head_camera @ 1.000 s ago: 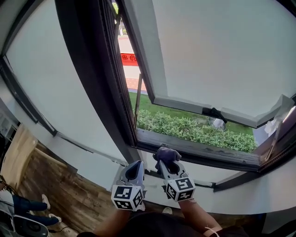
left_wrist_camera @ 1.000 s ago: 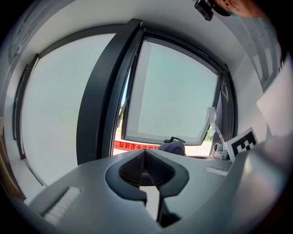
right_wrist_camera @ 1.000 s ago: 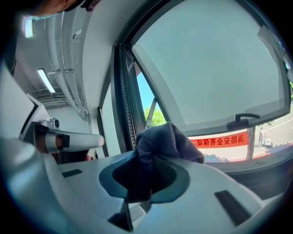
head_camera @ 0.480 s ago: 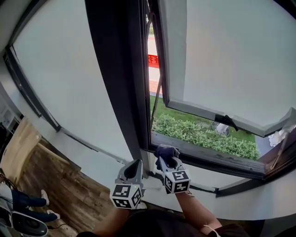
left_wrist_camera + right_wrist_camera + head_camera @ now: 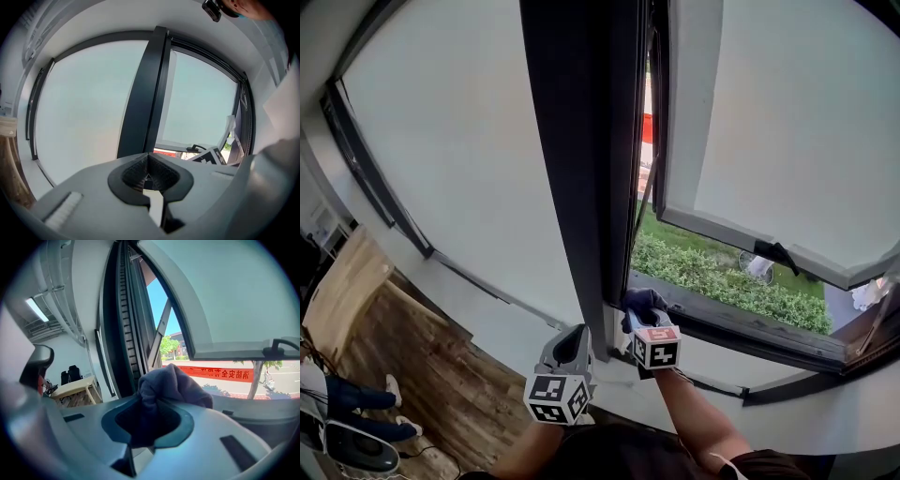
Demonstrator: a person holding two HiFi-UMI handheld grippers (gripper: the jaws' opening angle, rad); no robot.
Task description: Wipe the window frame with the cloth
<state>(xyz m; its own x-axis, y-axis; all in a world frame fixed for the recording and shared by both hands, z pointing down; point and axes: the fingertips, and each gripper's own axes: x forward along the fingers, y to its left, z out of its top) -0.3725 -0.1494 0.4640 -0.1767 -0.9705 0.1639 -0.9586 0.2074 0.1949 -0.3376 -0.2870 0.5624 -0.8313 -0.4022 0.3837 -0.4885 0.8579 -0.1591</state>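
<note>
Jaws, R gripper (image 5: 638, 317): pinch cloth (image 5: 641, 300), wad toward window frame (image 5: 581, 187).

The left gripper (image 5: 148, 161) points up at the window, its jaws pressed together with nothing between them. Beyond them rises the dark upright of the window frame (image 5: 143, 93), with a pale pane (image 5: 84, 103) to its left and an open sash (image 5: 201, 108) to its right.

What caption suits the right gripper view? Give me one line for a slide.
Right gripper clamps a dark cloth in front of the open window's dark frame, sunlit street outside.
</note>
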